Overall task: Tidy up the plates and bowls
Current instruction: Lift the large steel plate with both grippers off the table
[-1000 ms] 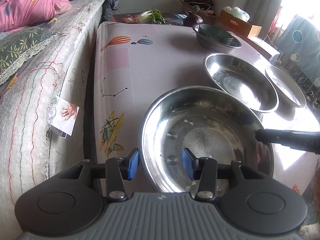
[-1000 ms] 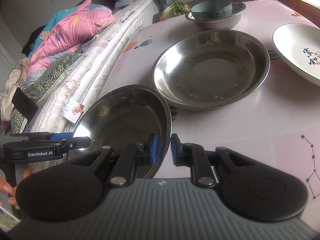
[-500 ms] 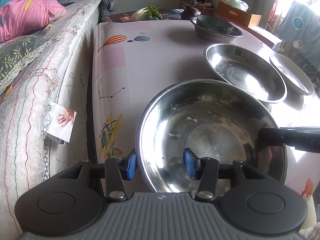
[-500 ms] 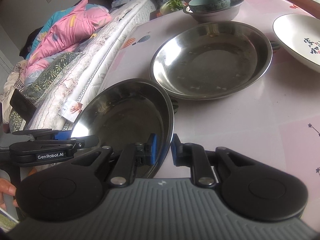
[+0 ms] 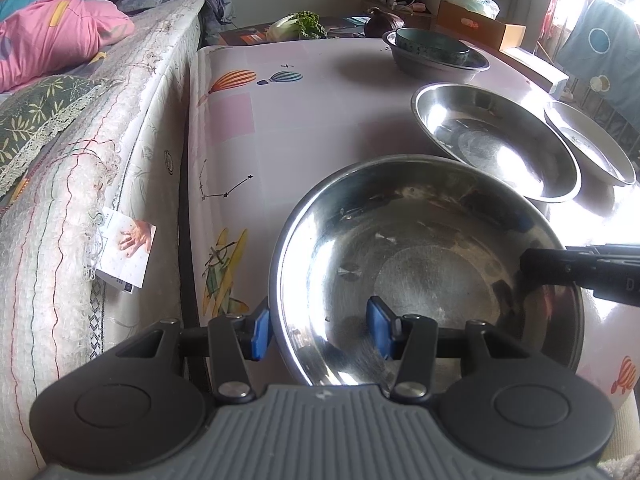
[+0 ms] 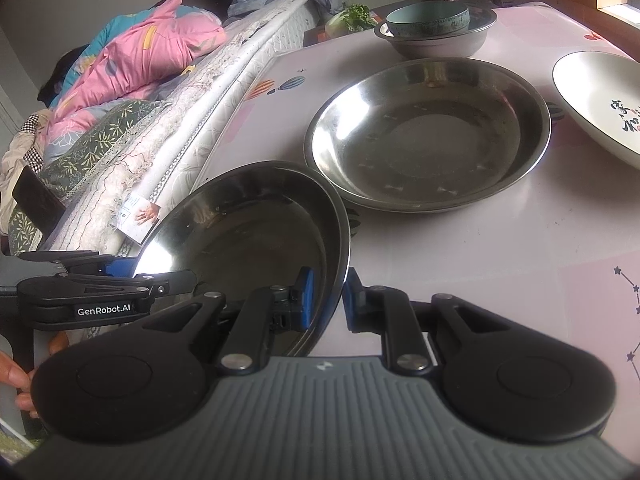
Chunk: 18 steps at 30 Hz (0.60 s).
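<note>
Right gripper (image 6: 325,298): we have it clamped on the near steel plate's (image 6: 248,232) rim, above the table (image 6: 460,260) edge. Left gripper (image 5: 320,328): apart, straddling the opposite rim. Nested already: green bowl (image 6: 428,18) in steel bowl (image 6: 436,42). Unstacked: second steel plate (image 6: 430,132), white plate (image 6: 600,96).

Both wrist views share near steel plate (image 5: 424,264).
</note>
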Available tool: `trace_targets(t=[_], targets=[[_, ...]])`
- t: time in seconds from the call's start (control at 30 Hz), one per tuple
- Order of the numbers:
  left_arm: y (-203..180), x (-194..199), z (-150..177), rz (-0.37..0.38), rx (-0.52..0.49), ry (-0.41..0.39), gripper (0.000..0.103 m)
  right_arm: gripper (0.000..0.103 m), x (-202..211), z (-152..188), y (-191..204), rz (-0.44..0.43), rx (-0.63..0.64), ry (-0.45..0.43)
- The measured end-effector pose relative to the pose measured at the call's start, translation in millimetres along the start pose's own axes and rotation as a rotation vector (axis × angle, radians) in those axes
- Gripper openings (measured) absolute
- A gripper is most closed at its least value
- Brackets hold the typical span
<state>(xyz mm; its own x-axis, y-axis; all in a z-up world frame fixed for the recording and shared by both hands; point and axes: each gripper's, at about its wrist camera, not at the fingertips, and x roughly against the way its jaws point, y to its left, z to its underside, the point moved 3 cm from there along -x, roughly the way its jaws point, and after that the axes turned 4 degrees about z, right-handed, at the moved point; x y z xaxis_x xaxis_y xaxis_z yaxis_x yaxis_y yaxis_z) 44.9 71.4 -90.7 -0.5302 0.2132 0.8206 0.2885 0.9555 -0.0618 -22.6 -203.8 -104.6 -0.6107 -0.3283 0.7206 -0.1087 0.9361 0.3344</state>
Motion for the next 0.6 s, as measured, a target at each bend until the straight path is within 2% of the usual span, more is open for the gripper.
trace_targets(t=[0.6], targets=[[1,12,3,-0.022,-0.008,-0.017,0.050,0.016,7,0,7,-0.005,0.049,-0.022]])
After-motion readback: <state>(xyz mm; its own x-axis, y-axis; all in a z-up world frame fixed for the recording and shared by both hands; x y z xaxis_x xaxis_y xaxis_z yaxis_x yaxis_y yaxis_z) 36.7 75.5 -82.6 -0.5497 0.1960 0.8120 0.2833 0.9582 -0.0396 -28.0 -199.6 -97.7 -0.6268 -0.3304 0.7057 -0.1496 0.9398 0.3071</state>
